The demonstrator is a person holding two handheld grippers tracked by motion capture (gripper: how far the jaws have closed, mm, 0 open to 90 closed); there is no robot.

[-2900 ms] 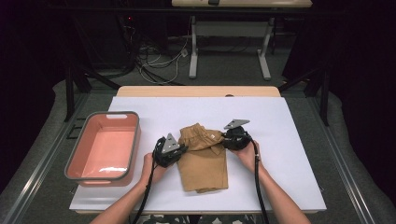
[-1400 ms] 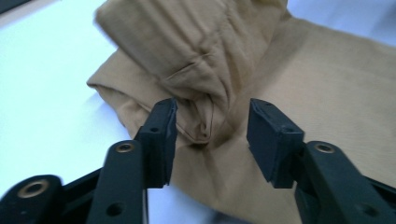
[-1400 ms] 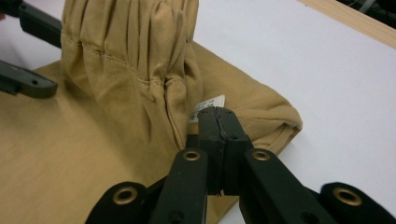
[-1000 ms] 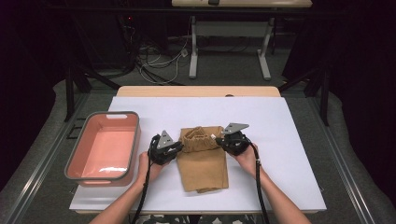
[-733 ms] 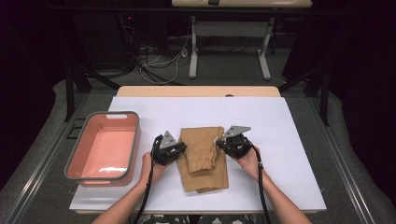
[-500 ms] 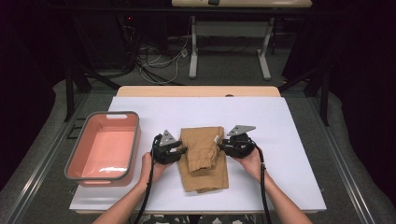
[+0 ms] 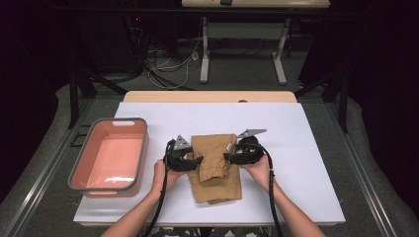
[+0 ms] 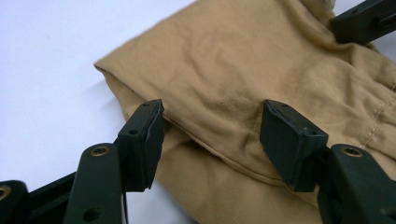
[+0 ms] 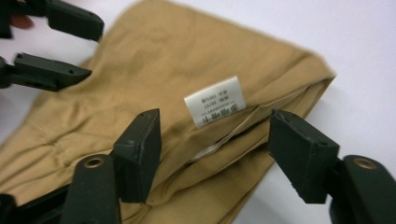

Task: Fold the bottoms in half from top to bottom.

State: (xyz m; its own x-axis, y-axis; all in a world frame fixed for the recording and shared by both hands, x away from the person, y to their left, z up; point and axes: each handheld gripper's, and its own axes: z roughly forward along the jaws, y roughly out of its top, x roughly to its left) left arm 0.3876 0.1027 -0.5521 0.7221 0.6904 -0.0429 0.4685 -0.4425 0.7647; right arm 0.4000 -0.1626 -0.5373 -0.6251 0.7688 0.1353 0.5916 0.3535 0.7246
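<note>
Tan trousers [image 7: 215, 165] lie folded at table [image 7: 306, 148] centre, pink bin [image 7: 111, 155] at nine o'clock. Left gripper [image 7: 196, 161] and right gripper [image 7: 229, 157] have just been opening, jaws apart, cloth unpinched. Risk: withdrawing pads snagging the top fold and undoing it.

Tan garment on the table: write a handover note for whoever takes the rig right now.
Left claw: open, jaws just been opening, astride the garment's left edge without pinching it.
Right claw: open, jaws also just been opening, at the right edge by the white label.
Garment: lies folded mid-table on the white mat, cuffed end folded over on top. Pink bin stands to its left.
Done: a fold laid and let go.
Left: probably another fold or moving it to the bin; regrip first.
</note>
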